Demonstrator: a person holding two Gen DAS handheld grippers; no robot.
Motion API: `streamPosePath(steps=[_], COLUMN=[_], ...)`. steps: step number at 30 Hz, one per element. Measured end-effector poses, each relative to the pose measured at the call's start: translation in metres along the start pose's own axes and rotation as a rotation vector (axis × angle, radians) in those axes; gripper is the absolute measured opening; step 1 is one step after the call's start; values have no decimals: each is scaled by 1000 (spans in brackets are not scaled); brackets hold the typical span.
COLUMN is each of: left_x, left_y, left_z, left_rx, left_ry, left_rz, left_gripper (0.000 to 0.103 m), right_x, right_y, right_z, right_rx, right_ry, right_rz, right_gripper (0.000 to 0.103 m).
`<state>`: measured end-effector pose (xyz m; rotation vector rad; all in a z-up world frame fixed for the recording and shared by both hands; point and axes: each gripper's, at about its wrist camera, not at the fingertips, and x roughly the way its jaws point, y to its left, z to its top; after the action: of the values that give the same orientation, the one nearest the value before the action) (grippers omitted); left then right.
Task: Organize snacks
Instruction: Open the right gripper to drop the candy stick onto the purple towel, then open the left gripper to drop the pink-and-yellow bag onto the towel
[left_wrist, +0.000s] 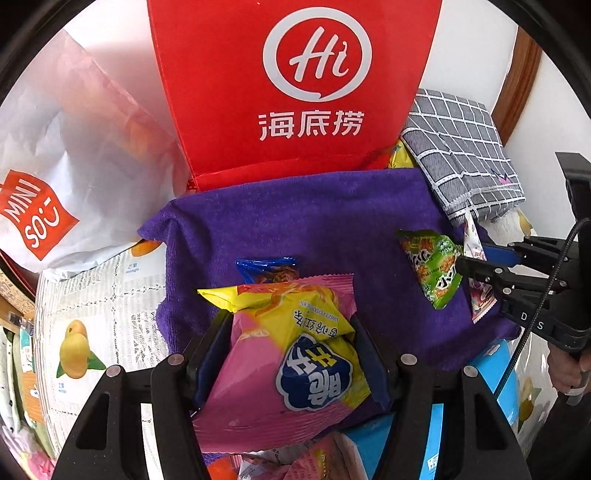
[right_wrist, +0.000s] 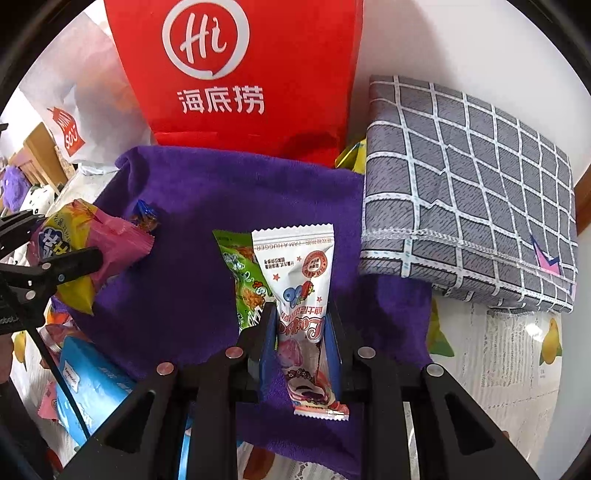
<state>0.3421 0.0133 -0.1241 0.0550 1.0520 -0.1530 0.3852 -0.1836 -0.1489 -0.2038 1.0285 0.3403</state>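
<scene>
1. Purple towel is the landmark: spread flat on the table, w/ a red paper bag standing at its far edge and a grey checked cloth folded at its far right corner.
2. Left gripper is clamped on a pink-and-yellow snack packet, held over the towel's near left part.
3. Right gripper is pinched tight on a white snack packet, over the towel's near right part.
4. A green snack packet lies on the towel just left of the white one, touching it or nearly so; can't tell which.
5. A blue snack packet lies on the towel just beyond the pink one.
6. More packets and a blue box sit off the towel's near left edge.
7. Judgement: early to mid stage. Two packets in hand but not yet placed; at least green and blue left. No packet visibly in the red bag, and where sorted ones go isn't shown.
</scene>
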Motion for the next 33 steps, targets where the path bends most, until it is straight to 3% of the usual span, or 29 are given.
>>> streamPosePath(steps=[4, 6, 14, 22, 33], left_x=[2, 4, 10, 16, 20], left_y=[-1, -2, -4, -3, -9], left_z=[-1, -1, -2, -3, -4], left_rx=[3, 5, 2, -8, 2], left_ry=[9, 16, 32, 60, 62], left_rz=[2, 0, -8, -25, -10], left_gripper=[63, 63, 63, 64, 65], right_x=[-2, -5, -26, -46, -56], right_y=[3, 4, 15, 16, 8], right_z=[1, 2, 2, 2, 0], right_rx=[-13, -19, -42, -3, 40], right_ry=[-7, -24, -84, -157, -174], right_rz=[-5, -14, -32, -20, -4], right_gripper=[31, 44, 53, 54, 54])
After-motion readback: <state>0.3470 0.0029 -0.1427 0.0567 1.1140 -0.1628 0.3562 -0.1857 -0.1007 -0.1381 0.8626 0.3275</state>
